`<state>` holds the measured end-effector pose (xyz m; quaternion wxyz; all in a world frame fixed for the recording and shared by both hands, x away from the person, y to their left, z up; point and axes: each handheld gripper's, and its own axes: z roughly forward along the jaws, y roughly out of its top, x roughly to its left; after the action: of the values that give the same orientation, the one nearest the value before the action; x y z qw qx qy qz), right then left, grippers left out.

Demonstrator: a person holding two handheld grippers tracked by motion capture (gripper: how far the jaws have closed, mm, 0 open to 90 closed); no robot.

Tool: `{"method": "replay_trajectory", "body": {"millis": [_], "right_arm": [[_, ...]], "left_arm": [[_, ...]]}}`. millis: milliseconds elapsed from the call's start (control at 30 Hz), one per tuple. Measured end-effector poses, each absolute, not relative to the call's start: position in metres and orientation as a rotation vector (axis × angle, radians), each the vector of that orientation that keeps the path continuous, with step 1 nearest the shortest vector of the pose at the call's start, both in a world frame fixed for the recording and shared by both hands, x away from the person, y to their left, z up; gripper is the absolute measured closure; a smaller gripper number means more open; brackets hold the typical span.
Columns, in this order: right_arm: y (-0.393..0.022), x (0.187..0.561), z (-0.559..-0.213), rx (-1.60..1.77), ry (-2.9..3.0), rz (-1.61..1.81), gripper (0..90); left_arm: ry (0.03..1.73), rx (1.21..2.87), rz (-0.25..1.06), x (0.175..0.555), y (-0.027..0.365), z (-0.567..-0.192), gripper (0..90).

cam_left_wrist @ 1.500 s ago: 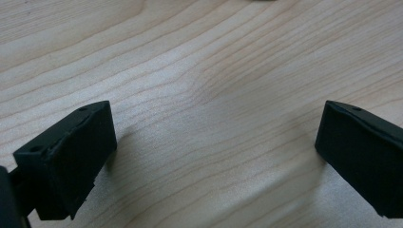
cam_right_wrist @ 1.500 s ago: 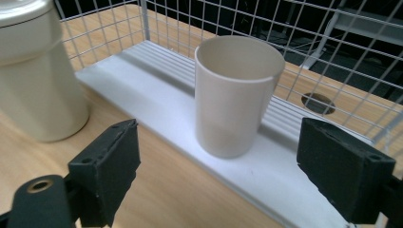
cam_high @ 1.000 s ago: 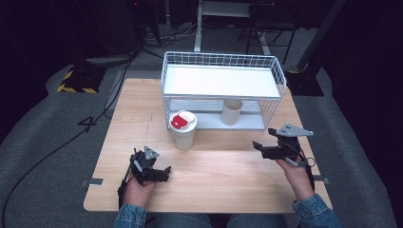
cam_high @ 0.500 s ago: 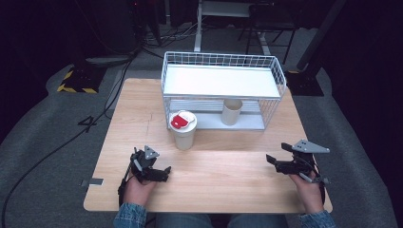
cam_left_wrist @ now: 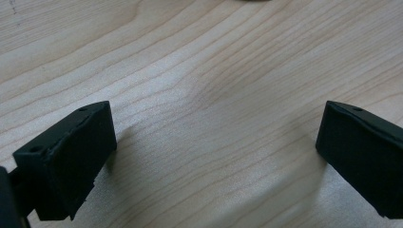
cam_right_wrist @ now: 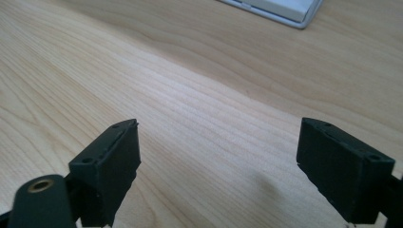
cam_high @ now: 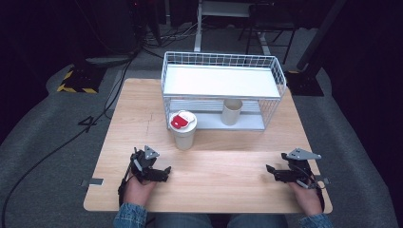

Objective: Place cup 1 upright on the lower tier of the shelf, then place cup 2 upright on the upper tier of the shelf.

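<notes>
Beyond the left hand-held gripper (cam_high: 153, 172), jaws apart and empty, the lidded cup (cam_high: 183, 130) stands upright on the bench (cam_high: 223, 183), nearer it than the right hand-held gripper (cam_high: 279, 175), also apart

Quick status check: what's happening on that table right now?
Left gripper and right gripper open, empty, low over wooden table. Red-and-white-lidded paper cup untouched. Path clear.
</notes>
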<state>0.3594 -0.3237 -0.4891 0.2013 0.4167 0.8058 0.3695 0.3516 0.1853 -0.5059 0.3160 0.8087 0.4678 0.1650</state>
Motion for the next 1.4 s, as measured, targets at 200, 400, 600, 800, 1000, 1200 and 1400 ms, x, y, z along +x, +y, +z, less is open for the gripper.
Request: {"method": "replay_trajectory", "body": {"millis": [200,400,600,800,1000,1200,1400], "right_arm": [[-0.323,0.363,-0.500,1.192,2.267,0.993,15.2],[-0.324,0.367,-0.504,1.213,2.268,0.988,14.2],[-0.324,0.367,-0.505,1.216,2.267,0.982,13.4],[-0.324,0.367,-0.505,1.215,2.267,0.981,13.3],[-0.323,0.368,-0.505,1.224,2.264,0.975,11.8],[-0.322,0.368,-0.505,1.224,2.264,0.973,11.5],[-0.321,0.368,-0.505,1.231,2.260,0.973,11.0]], "left_arm": [[1.235,2.127,0.437,0.351,0.185,-0.506,0.3],[1.240,2.125,0.436,0.351,0.185,-0.506,0.4],[1.237,2.126,0.435,0.351,0.185,-0.506,0.4],[1.237,2.125,0.435,0.350,0.184,-0.506,0.3],[1.203,2.104,0.451,0.348,0.183,-0.502,0.0],[1.171,2.081,0.483,0.345,0.183,-0.494,0.0],[1.147,2.010,0.458,0.344,0.185,-0.486,0.1]]}}
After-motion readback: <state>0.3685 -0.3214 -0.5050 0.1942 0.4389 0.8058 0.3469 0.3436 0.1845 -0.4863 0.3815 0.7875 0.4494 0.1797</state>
